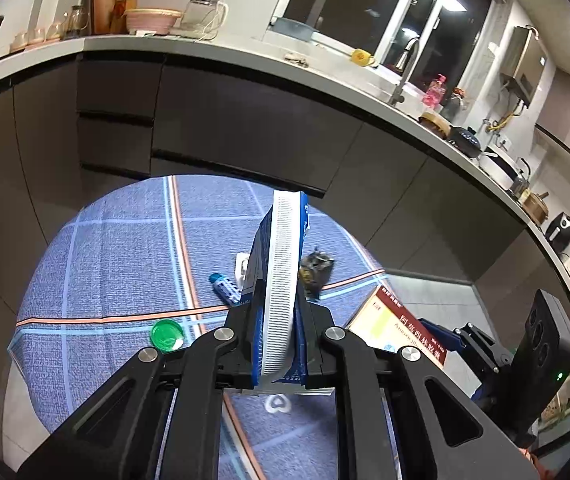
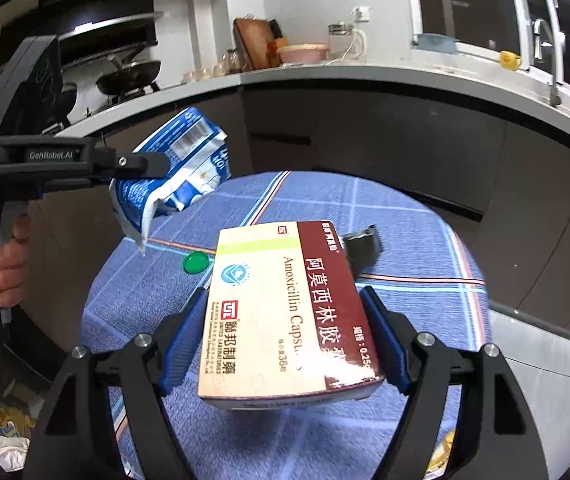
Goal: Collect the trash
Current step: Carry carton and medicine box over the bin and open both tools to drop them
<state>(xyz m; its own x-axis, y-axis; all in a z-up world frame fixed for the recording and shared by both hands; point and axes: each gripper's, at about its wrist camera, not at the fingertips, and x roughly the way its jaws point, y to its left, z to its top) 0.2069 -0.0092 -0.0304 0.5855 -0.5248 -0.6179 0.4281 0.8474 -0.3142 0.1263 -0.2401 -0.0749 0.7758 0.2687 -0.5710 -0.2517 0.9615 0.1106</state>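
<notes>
Clamped edge-on by the left gripper [image 1: 279, 344], the carton [image 1: 281, 280] could be dropped at 12 o'clock; the right gripper [image 2: 285, 344] grips the box [image 2: 285, 312].

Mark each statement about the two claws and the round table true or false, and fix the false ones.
1. The left claw grips a blue and white carton. True.
2. The right claw is empty. False: it clamps an amoxicillin box.
3. A green cap lies on the blue checked tablecloth. True.
4. The carton rests on the table. False: it is held up in the air.
5. A frying pan sits on the stove. True.
</notes>
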